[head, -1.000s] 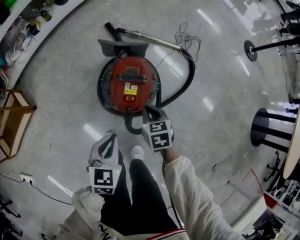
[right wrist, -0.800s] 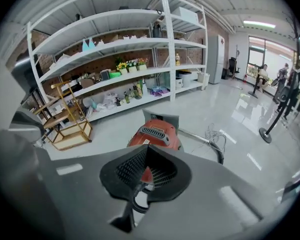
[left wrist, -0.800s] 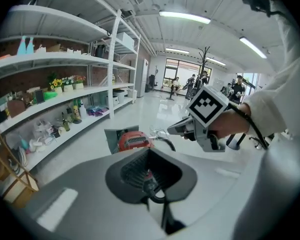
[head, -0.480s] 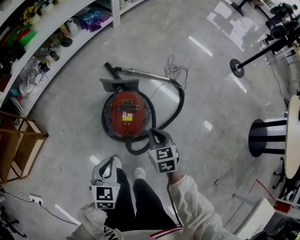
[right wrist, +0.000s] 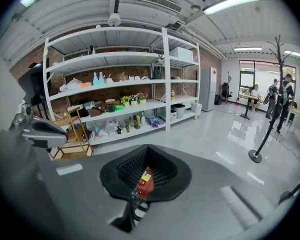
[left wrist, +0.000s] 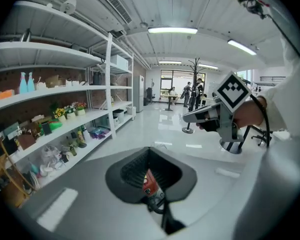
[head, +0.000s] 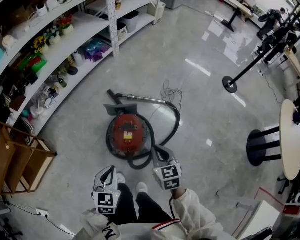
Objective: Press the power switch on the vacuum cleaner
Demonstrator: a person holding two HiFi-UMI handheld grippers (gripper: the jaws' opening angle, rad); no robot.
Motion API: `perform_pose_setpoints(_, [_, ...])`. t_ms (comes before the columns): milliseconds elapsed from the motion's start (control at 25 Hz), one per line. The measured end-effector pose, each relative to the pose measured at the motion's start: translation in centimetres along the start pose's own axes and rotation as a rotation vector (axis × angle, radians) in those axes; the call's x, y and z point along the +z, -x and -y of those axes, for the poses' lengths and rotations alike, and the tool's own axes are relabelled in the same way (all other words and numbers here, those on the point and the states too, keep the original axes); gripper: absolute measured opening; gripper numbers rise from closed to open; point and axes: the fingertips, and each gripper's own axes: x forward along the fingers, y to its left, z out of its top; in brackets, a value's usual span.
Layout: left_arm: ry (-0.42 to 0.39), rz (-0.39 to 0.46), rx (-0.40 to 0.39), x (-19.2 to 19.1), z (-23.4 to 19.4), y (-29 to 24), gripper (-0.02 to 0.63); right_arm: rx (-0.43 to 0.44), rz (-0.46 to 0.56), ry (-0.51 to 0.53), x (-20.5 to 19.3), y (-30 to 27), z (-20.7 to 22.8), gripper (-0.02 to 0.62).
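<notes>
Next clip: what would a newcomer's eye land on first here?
The red vacuum cleaner sits mid-floor, its black hose looping round its right side. Below it in the head view, the left gripper and right gripper hang beside the person's shoes, fingers together, gripping nothing. Crowded white shelves line the left.

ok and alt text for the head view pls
A red vacuum cleaner sits on a glossy grey floor, seen from above, its black hose curled beside it. The left hand-held gripper and right hand-held gripper hover near its closer side; stocked shelves line the left.
</notes>
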Motion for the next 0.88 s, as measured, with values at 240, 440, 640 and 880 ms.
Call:
perform_pose_setpoints(240, [-0.029,0.059,0.006,4.0,0.4,0.9,0.000,0.004,0.066,-0.012,3.3,3.0,-0.1,0.002])
perform_pose_setpoints(440, [-0.058,0.105,0.015,6.9,0.5,1.3,0.000,0.015,0.126,-0.007,6.0,5.3,-0.6,0.002])
perform_pose_setpoints(640, [-0.073,0.150,0.024,10.0,0.6,1.3,0.000,0.024,0.173,-0.002,7.8,7.1,-1.1,0.002])
perform_pose_setpoints(880, [-0.097,0.185,0.017,12.7,1.3,1.8,0.000,0.013,0.224,-0.004,9.2,9.8,-1.1,0.002])
